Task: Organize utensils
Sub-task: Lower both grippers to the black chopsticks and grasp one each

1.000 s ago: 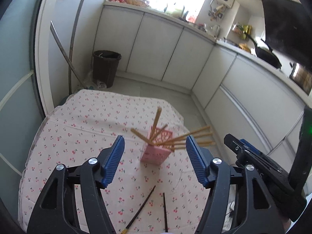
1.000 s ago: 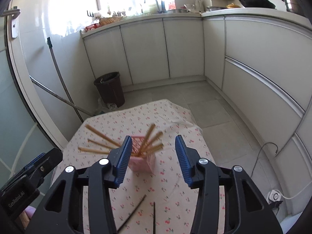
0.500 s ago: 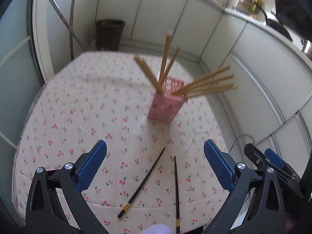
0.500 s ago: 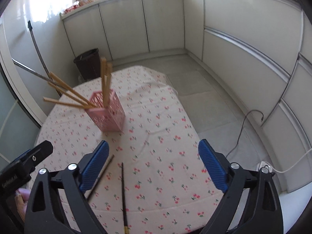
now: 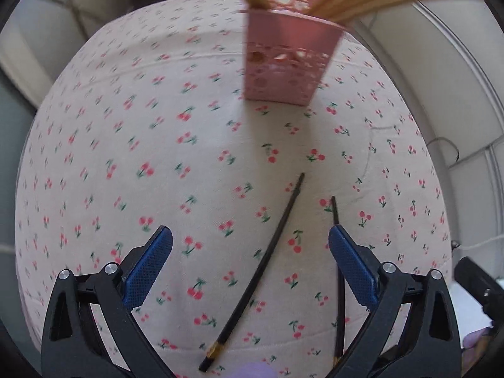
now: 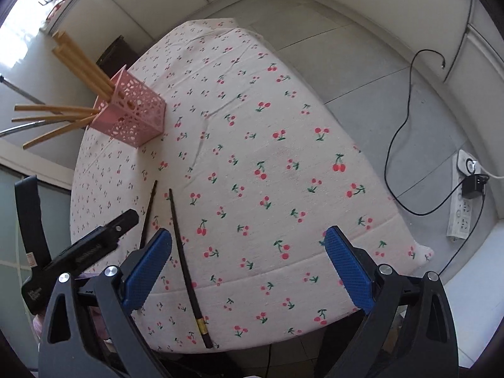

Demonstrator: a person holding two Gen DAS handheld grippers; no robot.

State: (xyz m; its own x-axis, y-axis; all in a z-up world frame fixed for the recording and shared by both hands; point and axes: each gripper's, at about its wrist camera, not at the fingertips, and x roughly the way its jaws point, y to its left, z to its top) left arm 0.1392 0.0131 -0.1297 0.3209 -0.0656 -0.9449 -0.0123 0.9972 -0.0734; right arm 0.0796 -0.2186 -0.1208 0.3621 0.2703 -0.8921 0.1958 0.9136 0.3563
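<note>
Cherry-print cloth covers the table you work over, with white kitchen cabinets around it. Since a second ago you have brought both grippers down toward the cloth and tipped them steeply; the cabinets that filled the earlier views have slid to the edges, and the pink holder has climbed to the top of the left view.

Two black chopsticks lie flat on the cloth on your side of the holder, near it but apart from it, their thin tips toward it and their gold-banded ends toward you. In the left view one runs between the jaws of your left gripper, while the other passes under its right blue pad. In the right view your right gripper sits beside the pair, with one stick crossing just inside its left pad.

Both sets of jaws have just been opening and now stand wide, gripping nothing.

Count: one holder, at least five wooden chopsticks fanned out of it, two black ones loose.
</note>
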